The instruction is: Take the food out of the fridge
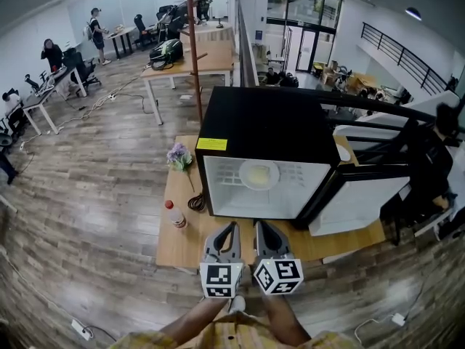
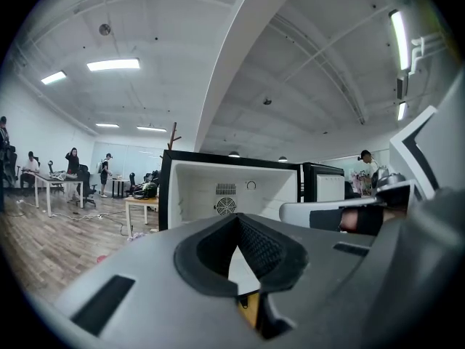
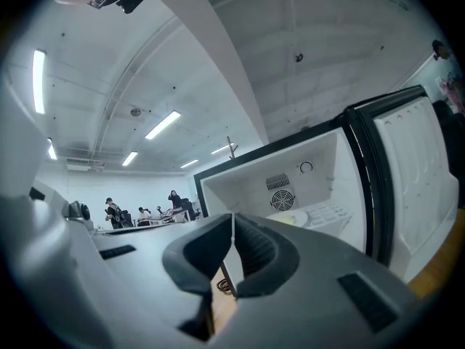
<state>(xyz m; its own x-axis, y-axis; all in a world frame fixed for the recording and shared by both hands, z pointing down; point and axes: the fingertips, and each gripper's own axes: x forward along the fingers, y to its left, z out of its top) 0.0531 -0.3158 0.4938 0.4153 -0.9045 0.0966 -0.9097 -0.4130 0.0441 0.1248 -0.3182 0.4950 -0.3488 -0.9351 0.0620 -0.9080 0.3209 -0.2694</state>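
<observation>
One fridge, one plate, one bottle, one flower bunch, one table, two hand-held grippers

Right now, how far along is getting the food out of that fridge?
Done: the fridge door stands open. In hand: nothing; the left hand-held gripper and the right hand-held gripper are both shut and empty, in front of the fridge. Left: the plate of food is still on the shelf inside and has to come out.
</observation>
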